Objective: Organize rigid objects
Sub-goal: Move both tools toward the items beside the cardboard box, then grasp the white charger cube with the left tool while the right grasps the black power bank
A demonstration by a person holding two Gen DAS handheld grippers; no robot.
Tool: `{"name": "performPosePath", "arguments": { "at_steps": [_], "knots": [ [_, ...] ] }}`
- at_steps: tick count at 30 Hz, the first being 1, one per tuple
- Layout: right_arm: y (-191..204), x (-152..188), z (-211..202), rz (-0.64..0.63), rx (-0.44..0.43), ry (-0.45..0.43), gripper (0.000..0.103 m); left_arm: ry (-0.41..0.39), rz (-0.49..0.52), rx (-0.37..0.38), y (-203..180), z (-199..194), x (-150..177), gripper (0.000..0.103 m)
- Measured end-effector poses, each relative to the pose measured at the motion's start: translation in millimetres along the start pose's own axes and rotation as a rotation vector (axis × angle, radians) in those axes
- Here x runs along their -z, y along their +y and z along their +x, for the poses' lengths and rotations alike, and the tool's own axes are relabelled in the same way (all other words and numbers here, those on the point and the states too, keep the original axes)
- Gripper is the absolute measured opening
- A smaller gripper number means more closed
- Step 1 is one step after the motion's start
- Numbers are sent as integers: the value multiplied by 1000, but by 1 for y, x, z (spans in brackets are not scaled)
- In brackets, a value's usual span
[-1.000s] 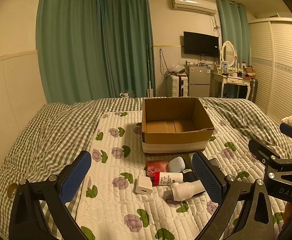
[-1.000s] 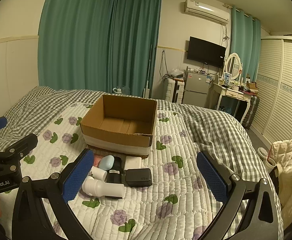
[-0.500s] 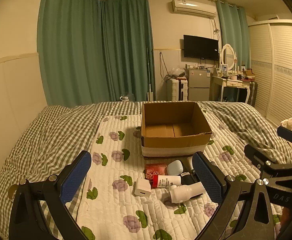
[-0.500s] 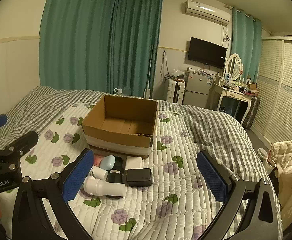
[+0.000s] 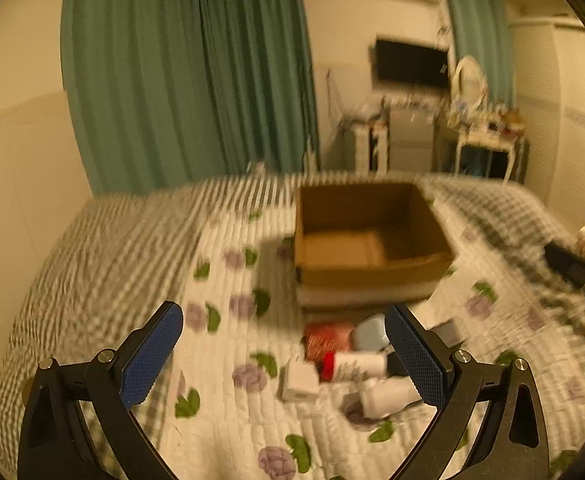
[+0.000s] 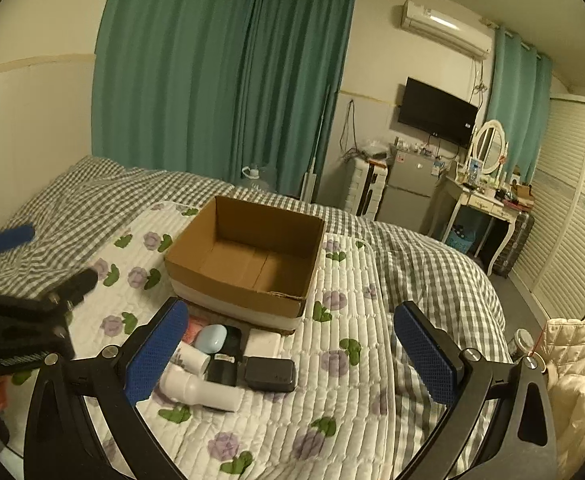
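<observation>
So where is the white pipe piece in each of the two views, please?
Left wrist view: white pipe piece lies low and right of centre, beside the right finger of the left tool.
Right wrist view: it lies low and left of centre, near the left finger.
Shared landmark: the cardboard box behind it.

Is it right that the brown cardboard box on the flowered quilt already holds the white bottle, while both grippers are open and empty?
Not quite. In the right wrist view the brown cardboard box is empty; the white bottle lies on the flowered quilt before it. Both the left gripper and right gripper are open and empty.
</observation>
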State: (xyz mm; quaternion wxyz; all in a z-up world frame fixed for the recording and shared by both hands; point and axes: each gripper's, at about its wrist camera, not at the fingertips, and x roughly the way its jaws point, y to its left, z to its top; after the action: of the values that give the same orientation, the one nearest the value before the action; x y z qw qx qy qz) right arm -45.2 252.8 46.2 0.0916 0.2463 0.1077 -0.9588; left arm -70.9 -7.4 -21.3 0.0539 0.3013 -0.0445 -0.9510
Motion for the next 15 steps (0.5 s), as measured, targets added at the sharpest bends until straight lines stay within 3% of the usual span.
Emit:
{"name": "performPosePath", "arguments": {
  "at_steps": [6, 8, 11, 13, 15],
  "knots": [
    [0, 14, 68, -17, -15, 130, 103, 236, 30, -38, -10, 79, 44, 101],
    [2, 24, 87, -40, -21, 175, 103, 304, 45, -50, -12, 100, 61, 89],
    [2, 43, 116, -61, -26, 240, 103, 391, 63, -47, -17, 125, 78, 84],
    [-2, 54, 134, -47, -40, 281, 103, 412, 78, -44, -21, 135, 84, 75],
    [-6, 61, 147, -27, -56, 315, 103, 425, 98, -53, -27, 143, 88, 73]
  ]
}}
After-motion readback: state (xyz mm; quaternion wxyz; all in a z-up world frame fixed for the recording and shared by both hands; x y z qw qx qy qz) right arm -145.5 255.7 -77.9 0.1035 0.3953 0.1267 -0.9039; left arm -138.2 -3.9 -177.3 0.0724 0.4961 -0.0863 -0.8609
